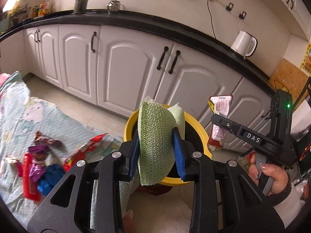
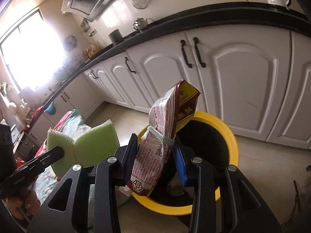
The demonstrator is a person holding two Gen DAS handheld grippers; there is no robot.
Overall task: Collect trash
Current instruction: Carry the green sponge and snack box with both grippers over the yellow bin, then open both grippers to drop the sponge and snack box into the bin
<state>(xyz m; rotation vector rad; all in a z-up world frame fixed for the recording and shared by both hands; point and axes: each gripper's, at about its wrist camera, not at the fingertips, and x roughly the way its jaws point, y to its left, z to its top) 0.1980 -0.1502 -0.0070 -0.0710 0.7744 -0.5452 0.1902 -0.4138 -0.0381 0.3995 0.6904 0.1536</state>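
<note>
Left wrist view
- Your left hand-held gripper (image 1: 156, 155): its blue ribbed pads are clamped on a green sponge (image 1: 155, 145), jaws narrow around it.
- Sponge: soft, folded into a curve, with a netted, bumpy green face and a pale backing; it stands upright between the pads, in front of the bin.
- Bin (image 1: 194, 124): round, smooth yellow rim, black inside; it stands on the tiled floor just beyond your fingers.
- Your right hand-held gripper (image 1: 217, 120): matte black, off to the right, pinching a snack bag (image 1: 219, 116); your right hand (image 1: 272, 174) grips its grey handle.
- Wrappers (image 1: 40, 159): crinkled foil and plastic, red, purple and blue, heaped on a patterned cloth (image 1: 29, 106) to the left.
- Behind: white arched cabinets (image 1: 126, 68) under a black table (image 1: 136, 23), with a white kettle (image 1: 244, 42) on it.

Right wrist view
- Your right hand-held gripper (image 2: 155, 155): closed on the snack bag (image 2: 167, 132), jaws partly apart around its bulk.
- Snack bag: glossy printed plastic, maroon, white and yellow, crumpled and cinched at the middle by a pale green hair tie (image 2: 159, 136); it hangs tilted over the bin's near rim.
- Bin (image 2: 231, 134): yellow ring, dark hollow, right behind the bag.
- Left hand-held gripper (image 2: 64, 151): comes in from the left, holding the folded sponge (image 2: 87, 143), whose edge looks fuzzy here.
</note>
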